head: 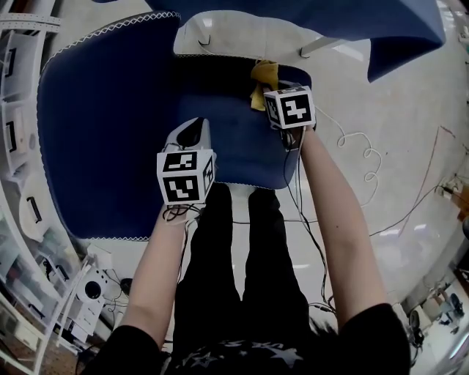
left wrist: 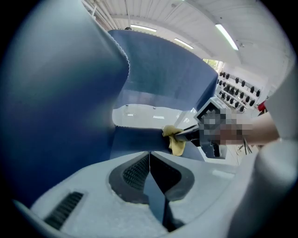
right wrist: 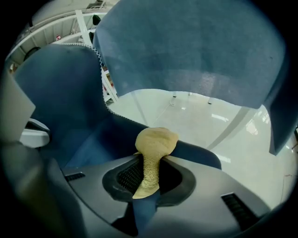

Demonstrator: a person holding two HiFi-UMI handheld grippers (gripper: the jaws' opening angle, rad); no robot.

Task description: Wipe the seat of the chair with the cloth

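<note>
Two tongs are hanging over the blue chair seat [head: 234,146]: the right tongs [right wrist: 148,179] are pinching the yellow cloth [right wrist: 156,139] at the seat's far edge, and the left tongs [left wrist: 150,169] are sitting clenched on nothing, apart from it.

**Seat: walled on the left and far side, open on the right**

The seat [head: 234,146] gives you a bare blue middle to pass over. Along its left edge a tall side panel [head: 95,132] rises. Your left gripper [left wrist: 150,158], jaws together, sits just beside that panel, so you have no sideways room there. Past the far edge the backrest [head: 330,22] overhangs, with a gap [head: 234,36] under it that shows the pale floor [head: 381,110]. Your right gripper [right wrist: 148,162], clamped on the cloth [head: 262,79], takes up the far right corner. The right edge is open, with loose cables [head: 352,143] on the floor beyond it. Your legs [head: 242,242] stand at the near edge.
</note>
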